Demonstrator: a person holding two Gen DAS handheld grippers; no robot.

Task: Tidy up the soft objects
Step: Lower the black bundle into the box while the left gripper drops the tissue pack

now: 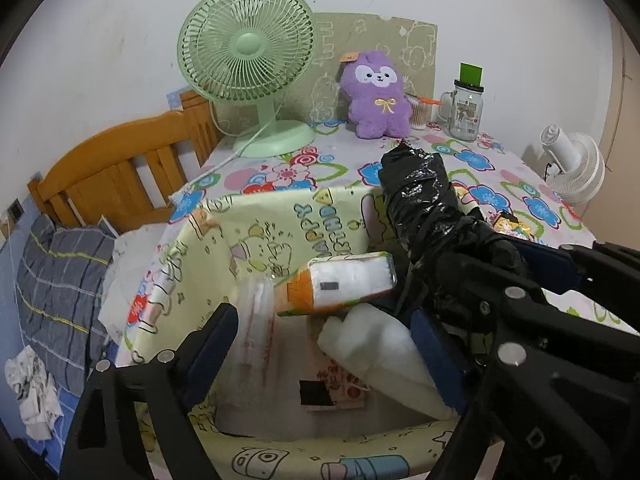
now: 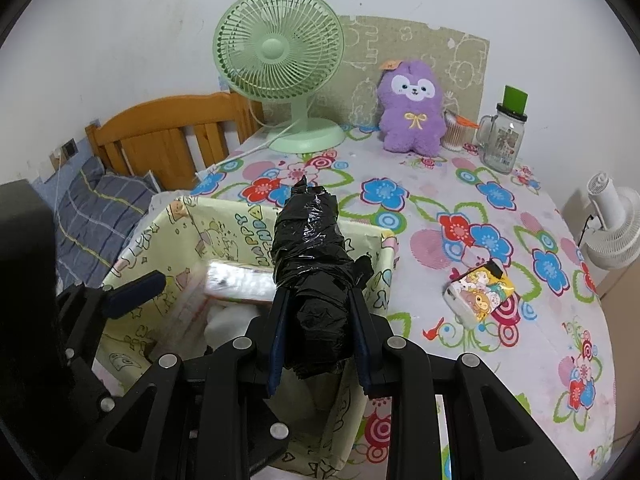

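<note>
Above the yellow fabric bin (image 2: 385,236), right gripper (image 2: 318,320) clamped on black plastic bundle (image 2: 308,236); left gripper (image 1: 320,336) spread, ungrasping.

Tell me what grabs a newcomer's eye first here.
The crinkled black plastic-wrapped bundle, clamped in the right tool above the pale yellow cartoon-print fabric bin, dominates. Behind, on the flowered tablecloth, a mint-green desk fan stands left of a fluffy purple plush toy.
</note>
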